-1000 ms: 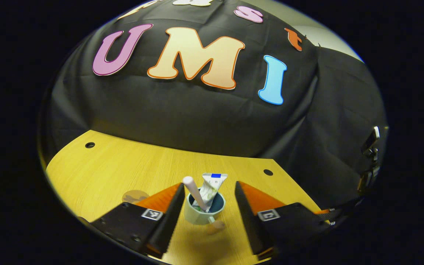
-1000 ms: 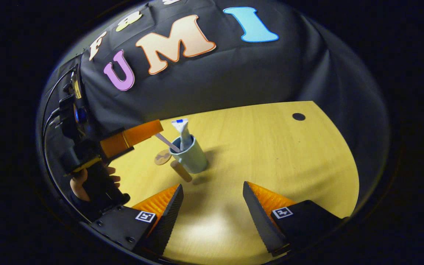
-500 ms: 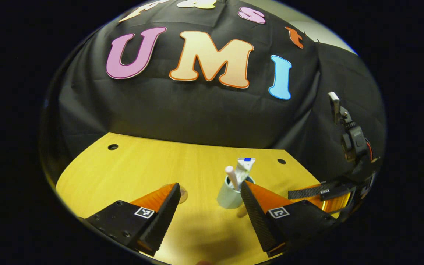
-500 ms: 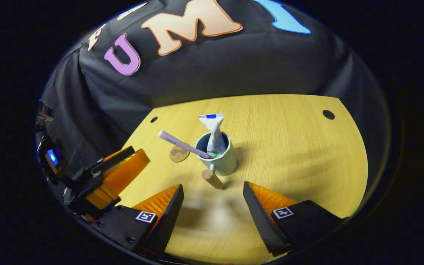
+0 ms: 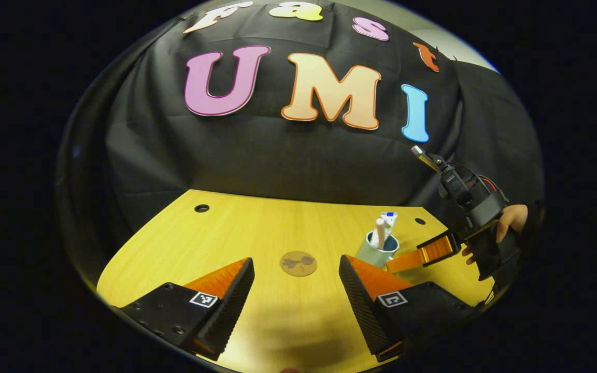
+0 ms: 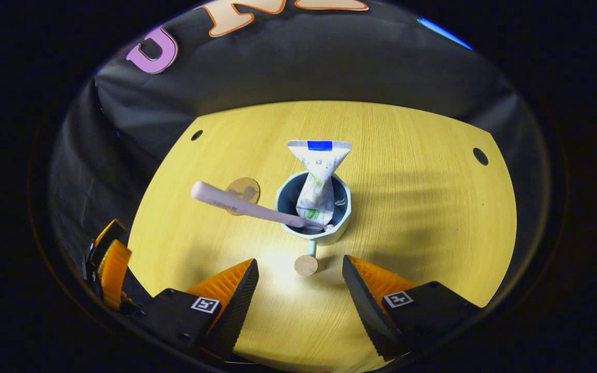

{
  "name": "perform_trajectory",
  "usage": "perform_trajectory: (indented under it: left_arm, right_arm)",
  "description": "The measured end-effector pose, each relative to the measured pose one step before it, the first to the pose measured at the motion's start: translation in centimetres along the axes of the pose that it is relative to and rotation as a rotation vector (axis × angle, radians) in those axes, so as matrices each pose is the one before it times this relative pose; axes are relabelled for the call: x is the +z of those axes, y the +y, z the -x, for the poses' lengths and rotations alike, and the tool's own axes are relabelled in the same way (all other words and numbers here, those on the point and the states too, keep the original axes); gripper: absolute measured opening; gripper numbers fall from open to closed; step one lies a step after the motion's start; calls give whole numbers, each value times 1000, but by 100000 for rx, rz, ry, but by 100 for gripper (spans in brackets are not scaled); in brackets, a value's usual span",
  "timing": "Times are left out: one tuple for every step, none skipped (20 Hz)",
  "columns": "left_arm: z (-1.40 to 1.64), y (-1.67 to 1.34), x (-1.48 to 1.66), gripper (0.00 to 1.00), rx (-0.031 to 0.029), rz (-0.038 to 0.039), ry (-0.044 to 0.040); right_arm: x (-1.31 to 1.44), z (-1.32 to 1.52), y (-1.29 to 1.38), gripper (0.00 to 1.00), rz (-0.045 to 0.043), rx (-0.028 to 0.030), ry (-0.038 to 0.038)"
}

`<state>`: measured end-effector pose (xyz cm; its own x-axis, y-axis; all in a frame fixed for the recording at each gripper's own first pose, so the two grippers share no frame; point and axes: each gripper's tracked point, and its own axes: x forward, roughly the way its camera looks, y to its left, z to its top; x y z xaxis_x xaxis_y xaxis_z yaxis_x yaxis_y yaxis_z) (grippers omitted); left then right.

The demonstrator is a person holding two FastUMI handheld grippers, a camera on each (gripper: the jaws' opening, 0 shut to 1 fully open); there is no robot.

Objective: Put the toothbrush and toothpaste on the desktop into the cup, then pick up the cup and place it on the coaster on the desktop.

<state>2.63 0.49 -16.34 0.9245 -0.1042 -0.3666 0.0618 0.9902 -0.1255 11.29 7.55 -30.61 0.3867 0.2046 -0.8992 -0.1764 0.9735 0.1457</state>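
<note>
Yellow wooden desktop at frame centre bearing pale blue cup with pink toothbrush and white toothpaste tube, round brown coaster left, both grippers' fingers spread, empty.

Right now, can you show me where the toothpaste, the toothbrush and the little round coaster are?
White squeezed toothpaste tube (image 6: 317, 186): right gripper view, middle of the tube body.
Pale pink toothbrush (image 6: 236, 204): right gripper view, middle of its handle.
Round brown wooden coaster (image 5: 298, 263): left gripper view, centre of the disc.
</note>
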Motion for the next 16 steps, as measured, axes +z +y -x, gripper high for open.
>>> perform_trajectory:
  left_arm:
    - [310,752,-168,95,1239,23,125]
    - [338,723,-101,95,1130,-38,516]
    - [292,696,51,95,1180,-102,3]
    - [323,749,-10,95,1132,-160,120]
    - [263,647,-34,95,1358,-269,159]
    - [175,610,68,95,1009,-325,271]
    - [50,639,-149,95,1071,-184,245]
    - [115,482,101,95,949,-61,169]
    - [176,305,23,95,674,59,74]
    - [77,369,35,95,514,245,7]
    - [17,339,-60,95,517,126,91]
    - [60,180,-29,95,256,214,229]
    - [-10,143,-136,95,160,228,157]
    - [-80,112,91,95,82,171,3]
    - [-128,107,68,95,140,132,-53]
    - [0,36,103,95,77,99,-94]
  right_arm:
    - [112,-671,-262,99,-193,-1767,1991]
    - [245,-970,-186,99,-109,-958,1396]
    - [109,-894,-257,99,-84,-1349,1639]
    - [63,-701,-145,99,-583,-920,1506]
    - [68,-682,-42,99,-476,-567,1268]
    - [152,-522,-131,99,-467,-930,779]
    - [-66,-584,-186,94,-130,-901,1093]
    - [-147,-468,-192,99,162,-1146,1392]
    - [-31,-412,-34,94,319,-729,794]
    - [-215,-264,34,99,293,-214,1430]
    - [-167,-235,-89,98,651,-761,1128]
    - [-58,-150,-154,97,939,-865,632]
    - [-49,-112,-61,93,808,-538,589]
    - [-75,-122,-17,89,871,-629,521]
    - [-117,-70,-90,72,1035,-864,683]
    - [-262,-122,24,66,1459,-272,754]
